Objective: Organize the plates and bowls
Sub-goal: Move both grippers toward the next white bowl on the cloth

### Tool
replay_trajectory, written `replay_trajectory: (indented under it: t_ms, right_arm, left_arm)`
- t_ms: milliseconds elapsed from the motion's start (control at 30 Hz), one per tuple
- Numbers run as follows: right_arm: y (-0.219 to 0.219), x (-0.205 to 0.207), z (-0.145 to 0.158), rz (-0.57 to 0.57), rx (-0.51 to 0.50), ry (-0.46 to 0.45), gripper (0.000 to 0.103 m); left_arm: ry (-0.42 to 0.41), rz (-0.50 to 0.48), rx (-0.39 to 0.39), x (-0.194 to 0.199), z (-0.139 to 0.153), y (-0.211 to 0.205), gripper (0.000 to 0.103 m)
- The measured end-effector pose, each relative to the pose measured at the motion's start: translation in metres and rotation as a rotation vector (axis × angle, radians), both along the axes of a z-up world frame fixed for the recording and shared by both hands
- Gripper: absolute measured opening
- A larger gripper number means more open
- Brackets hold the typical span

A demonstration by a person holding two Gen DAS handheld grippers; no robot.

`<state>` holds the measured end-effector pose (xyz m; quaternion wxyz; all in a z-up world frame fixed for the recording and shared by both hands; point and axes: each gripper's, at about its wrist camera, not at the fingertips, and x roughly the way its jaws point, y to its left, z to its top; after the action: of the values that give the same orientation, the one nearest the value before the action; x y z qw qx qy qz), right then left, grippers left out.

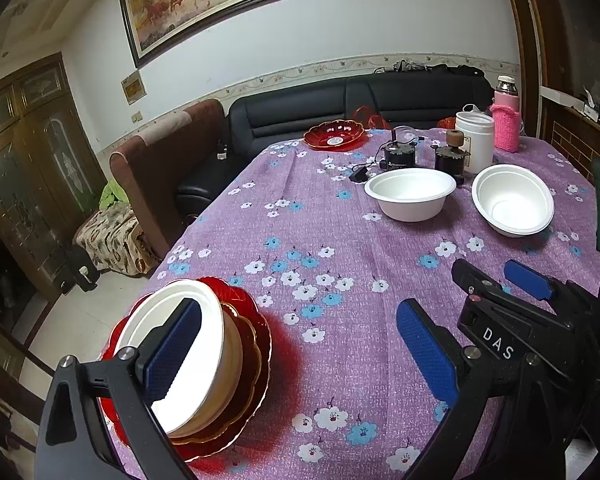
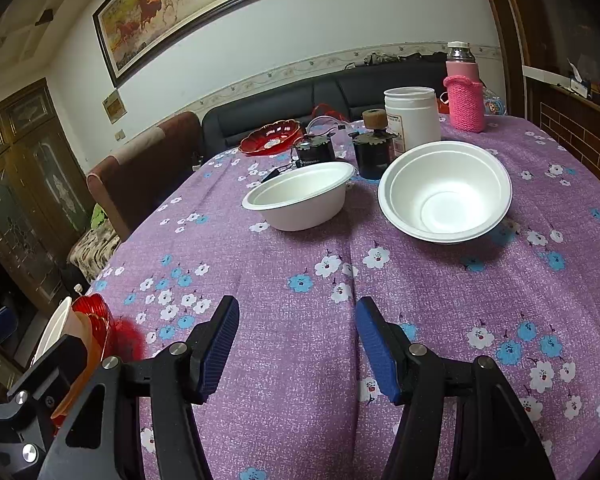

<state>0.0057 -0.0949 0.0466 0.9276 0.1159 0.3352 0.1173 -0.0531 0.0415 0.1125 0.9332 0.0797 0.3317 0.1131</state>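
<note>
Landmark tilted bowl (image 2: 446, 192): second bowl (image 2: 300, 196) just left, jar (image 2: 412, 118) behind, far dish (image 2: 272, 136) back-left, bowl-on-plates stack (image 1: 192, 364) well left, nearer table (image 2: 300, 360) edge.

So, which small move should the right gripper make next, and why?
Probably it should move forward toward the nearer white bowl, the left one of the two loose bowls. The right gripper hovers over bare tablecloth with open, empty jaws, while the other white bowl lies further right. One bowl already sits on the red plates by the left gripper, so stacking seems under way.
</note>
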Motion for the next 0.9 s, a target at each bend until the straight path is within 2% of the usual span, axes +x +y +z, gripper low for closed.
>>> replay_trajectory:
  t_ms: [567,667,733,900]
  right_arm:
    - [-0.001,0.001,-0.002,-0.002,-0.003,0.005,0.065]
    - [-0.001,0.002,-0.004,0.000,0.000,0.010,0.065]
    - [-0.002,0.002,-0.003,-0.001,0.001,0.008,0.065]
    - [0.000,0.000,-0.002,0.009,-0.001,0.000,0.065]
  left_arm:
    - [0.030,-0.003,-0.024,0.002,-0.005,0.002,0.098]
    - [0.042,-0.005,-0.047,0.004,-0.006,0.004,0.098]
    - [0.071,-0.013,-0.103,0.008,-0.008,0.010,0.098]
    - [0.217,-0.047,-0.336,0.019,-0.018,0.028,0.098]
